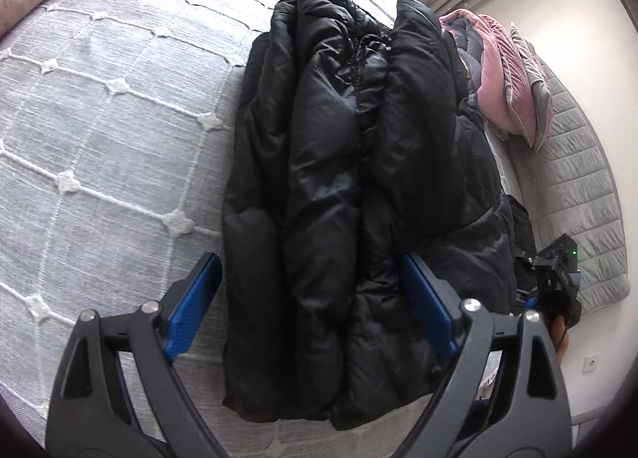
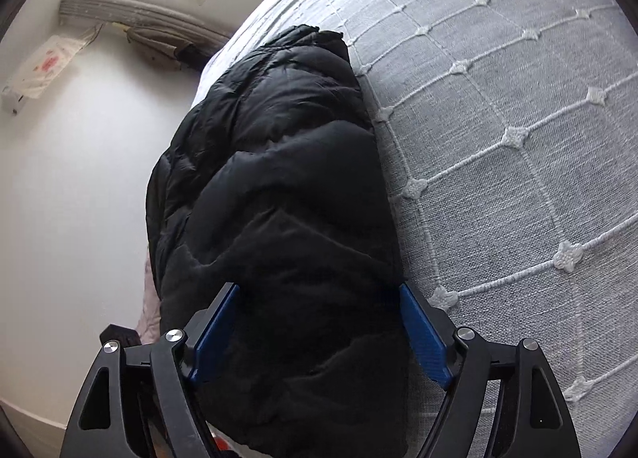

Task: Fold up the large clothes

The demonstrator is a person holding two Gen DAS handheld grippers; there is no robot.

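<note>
The bedspread (image 1: 99, 119) fills the frame's left. The black puffer jacket (image 1: 359, 158) lies centre, folded lengthwise. The left gripper (image 1: 311, 298) and the right gripper (image 2: 319, 322) straddle its near end, jaws wide, gripping nothing. Advice: close on all layers evenly before lifting.

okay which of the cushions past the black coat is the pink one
The pink cushion, directly behind the black coat; the grey cushion leans behind it.
</note>
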